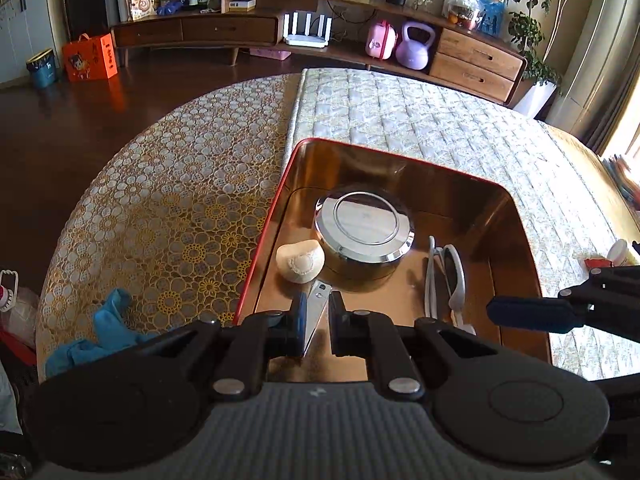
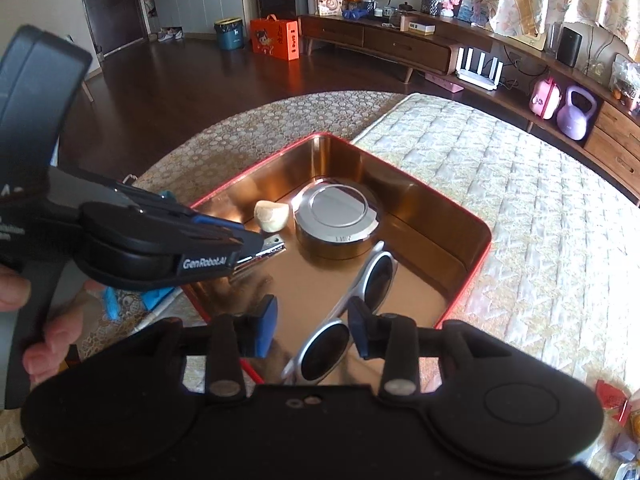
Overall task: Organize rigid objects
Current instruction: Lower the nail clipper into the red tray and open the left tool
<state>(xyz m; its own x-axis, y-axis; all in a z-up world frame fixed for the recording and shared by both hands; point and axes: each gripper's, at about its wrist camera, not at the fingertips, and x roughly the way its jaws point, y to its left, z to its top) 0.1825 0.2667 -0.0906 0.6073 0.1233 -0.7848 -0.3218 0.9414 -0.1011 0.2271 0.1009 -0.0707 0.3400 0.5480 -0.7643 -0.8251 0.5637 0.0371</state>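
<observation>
**Living room around the work table**

A round table wears a gold lace cloth [image 1: 160,216] patterned with circles and flowers, and a pale quilted runner [image 1: 420,120] lies across it. A crumpled blue cloth [image 1: 100,332] sits near the table's left edge. Beyond lies dark wooden flooring [image 2: 180,92]. A long, low wooden cabinet [image 1: 192,32] runs along the far wall. On its lower shelf stand a white router [image 1: 307,32] with upright antennas, a pink case [image 1: 380,42] and, just beside it, a lilac kettlebell [image 1: 414,46]. An orange gift bag [image 1: 90,58] and a teal bin [image 1: 41,68] stand on the floor. Leafy plants [image 1: 532,20] fill the right corner.
</observation>
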